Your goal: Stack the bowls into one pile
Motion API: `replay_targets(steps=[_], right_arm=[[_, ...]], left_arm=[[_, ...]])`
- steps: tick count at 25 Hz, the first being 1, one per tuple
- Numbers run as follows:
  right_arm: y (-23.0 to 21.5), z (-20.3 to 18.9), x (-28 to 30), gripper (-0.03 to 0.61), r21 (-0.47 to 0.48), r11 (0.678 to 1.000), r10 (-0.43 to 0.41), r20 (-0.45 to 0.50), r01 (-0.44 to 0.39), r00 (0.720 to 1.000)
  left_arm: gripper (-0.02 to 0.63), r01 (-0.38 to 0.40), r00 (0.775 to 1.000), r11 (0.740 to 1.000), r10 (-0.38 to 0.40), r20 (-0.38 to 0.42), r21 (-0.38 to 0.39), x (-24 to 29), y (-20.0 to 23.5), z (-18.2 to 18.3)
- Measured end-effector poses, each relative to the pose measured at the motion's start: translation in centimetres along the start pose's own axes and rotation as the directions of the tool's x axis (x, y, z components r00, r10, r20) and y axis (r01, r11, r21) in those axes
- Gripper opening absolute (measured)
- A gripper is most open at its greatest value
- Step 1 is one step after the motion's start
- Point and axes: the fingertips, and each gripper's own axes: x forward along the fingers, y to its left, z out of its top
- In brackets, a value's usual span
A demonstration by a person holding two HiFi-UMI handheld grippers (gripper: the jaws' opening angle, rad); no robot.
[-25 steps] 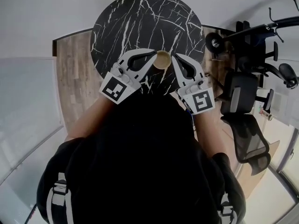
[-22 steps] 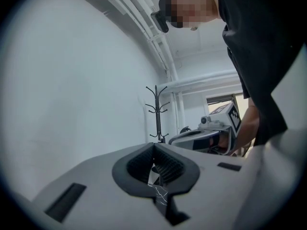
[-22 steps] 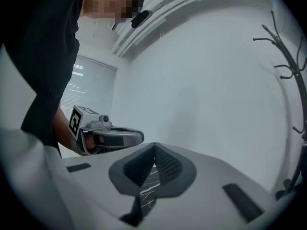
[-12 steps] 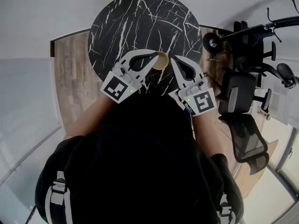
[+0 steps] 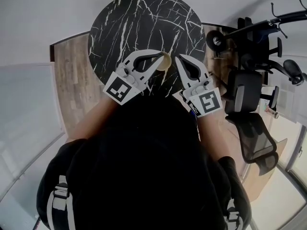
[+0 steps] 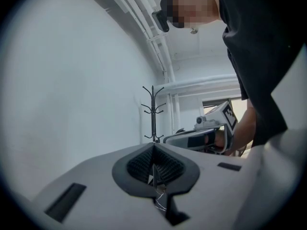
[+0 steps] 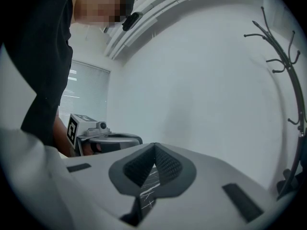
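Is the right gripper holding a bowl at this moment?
No: in the right gripper view, the right gripper has its jaws closed against each other with nothing between them.

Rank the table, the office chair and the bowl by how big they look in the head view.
1. table: clearly the largest.
2. office chair: mid-sized.
3. bowl: by far the smallest, and only part of it shows.
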Motion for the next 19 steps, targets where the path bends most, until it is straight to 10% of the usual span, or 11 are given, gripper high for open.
replay_targets(steps=[19], right_arm=[[0.42,-0.42,-0.84,0.002,0.015,1.000,0.002,-0.015,-0.002,1.000]], left_arm=[[0.003,-0.014,1.000,1.000,0.014,0.001,0.001,-0.79,-0.57,-0.01]])
